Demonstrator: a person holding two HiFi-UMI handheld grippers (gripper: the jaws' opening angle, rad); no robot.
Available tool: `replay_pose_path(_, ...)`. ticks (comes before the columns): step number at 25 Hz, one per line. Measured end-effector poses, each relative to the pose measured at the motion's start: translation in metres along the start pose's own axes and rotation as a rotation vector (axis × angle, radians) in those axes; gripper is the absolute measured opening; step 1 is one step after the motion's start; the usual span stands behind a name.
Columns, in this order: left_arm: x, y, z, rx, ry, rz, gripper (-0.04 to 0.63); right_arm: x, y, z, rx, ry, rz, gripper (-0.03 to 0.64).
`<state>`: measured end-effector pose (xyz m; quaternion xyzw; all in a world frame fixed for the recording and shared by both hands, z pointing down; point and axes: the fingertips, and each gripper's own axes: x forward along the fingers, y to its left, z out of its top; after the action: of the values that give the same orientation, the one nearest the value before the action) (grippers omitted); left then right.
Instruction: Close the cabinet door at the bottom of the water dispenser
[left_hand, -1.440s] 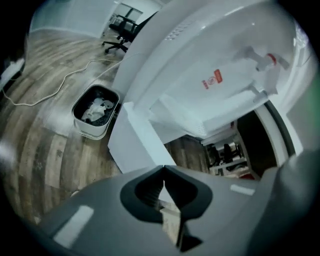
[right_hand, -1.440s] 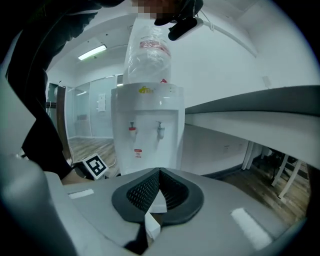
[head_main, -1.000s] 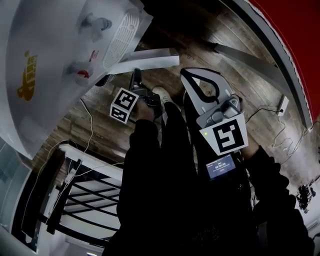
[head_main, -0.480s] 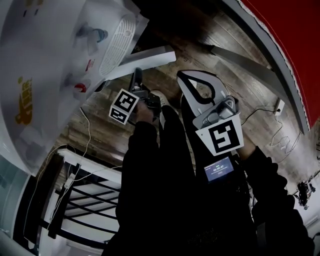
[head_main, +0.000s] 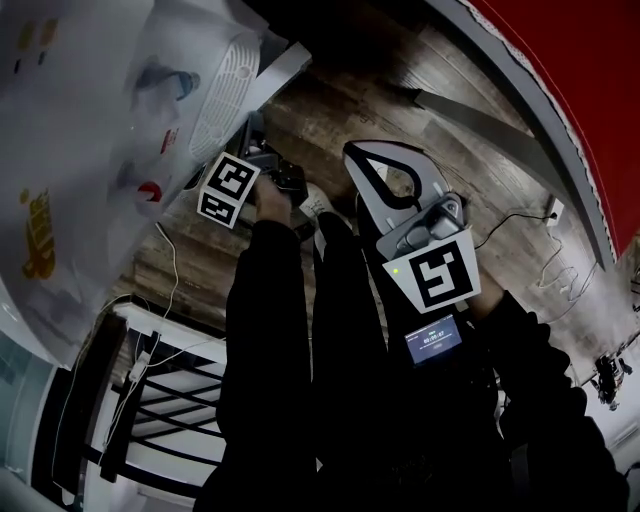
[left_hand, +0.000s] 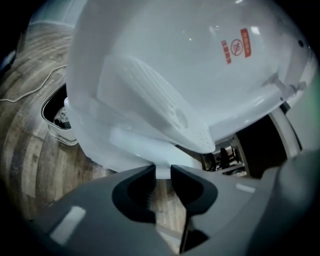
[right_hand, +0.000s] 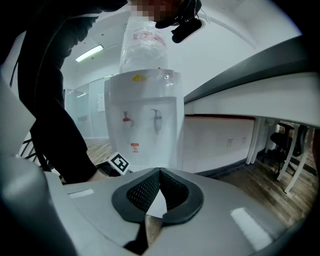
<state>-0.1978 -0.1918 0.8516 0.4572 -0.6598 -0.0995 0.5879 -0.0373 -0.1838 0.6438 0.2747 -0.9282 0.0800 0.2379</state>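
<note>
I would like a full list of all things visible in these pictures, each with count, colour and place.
water dispenser: one, white, left in the head view
water bottle: one, clear, on top of the dispenser
taps: two, one red, one blue, on the dispenser's front
cabinet door: one, white, at the dispenser's foot, by the left tool
floor: brown wood
cable: one, white, on the floor beside the dispenser
rack: one, black and white, lower left
left tool: one, grey, at the door; jaws slightly apart, just been closing, nothing pinched
right tool: one, grey, held back, jaws together, empty
sleeves: two, black
</note>
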Motion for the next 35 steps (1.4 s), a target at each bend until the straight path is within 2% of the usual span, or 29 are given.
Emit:
replay_pose_path(3,0.001,-0.004,0.018,-0.014,-0.038,-0.012,0.092,-0.004,0.003,0.006,-0.001,-0.004,-0.013,-0.005)
replay_pose_path(6,0.003,-0.008,0.03,0.029,-0.043,-0.011,0.059,-0.008,0.002,0.015,0.034,-0.026,-0.043,-0.004)
replay_pose_path(11,0.017,-0.009,0.029,0.066,-0.089,0.041,0.044,-0.008,-0.007,0.013,0.062,-0.045,-0.053,-0.005)
replay_pose_path(14,0.017,-0.013,0.03,0.091,-0.097,0.028,0.028,-0.006,-0.002,0.007,0.038,-0.032,-0.035,-0.005)
replay_pose_path(16,0.014,-0.018,0.023,0.126,-0.075,0.007,0.026,-0.007,-0.001,0.004,0.036,-0.025,-0.036,-0.005)
replay_pose_path(18,0.008,-0.025,0.012,0.207,-0.045,-0.009,0.017,-0.008,-0.003,0.002,0.037,-0.014,-0.045,-0.005)
replay_pose_path(22,-0.021,-0.045,0.0,0.411,-0.04,-0.053,0.009,-0.01,-0.008,0.009,0.028,-0.018,-0.062,-0.005)
replay_pose_path(24,-0.038,-0.058,-0.001,0.47,-0.056,-0.096,0.009,-0.014,-0.011,0.013,0.014,-0.017,-0.068,-0.005)
replay_pose_path(25,-0.047,-0.065,0.0,0.46,-0.07,-0.14,0.009,-0.016,-0.012,0.015,0.005,-0.012,-0.072,-0.005)
replay_pose_path(28,-0.08,-0.089,0.015,0.341,-0.144,-0.31,0.009,-0.025,-0.013,0.024,-0.017,0.007,-0.097,-0.004)
replay_pose_path(31,-0.11,-0.106,0.035,0.283,-0.183,-0.382,0.008,-0.036,-0.016,0.038,-0.023,-0.005,-0.143,-0.005)
replay_pose_path(33,-0.128,-0.117,0.044,0.33,-0.192,-0.372,0.008,-0.045,-0.019,0.051,-0.021,-0.032,-0.168,-0.005)
replay_pose_path(35,-0.148,-0.131,0.042,0.457,-0.168,-0.351,0.008,-0.059,-0.021,0.067,0.006,-0.074,-0.193,-0.005)
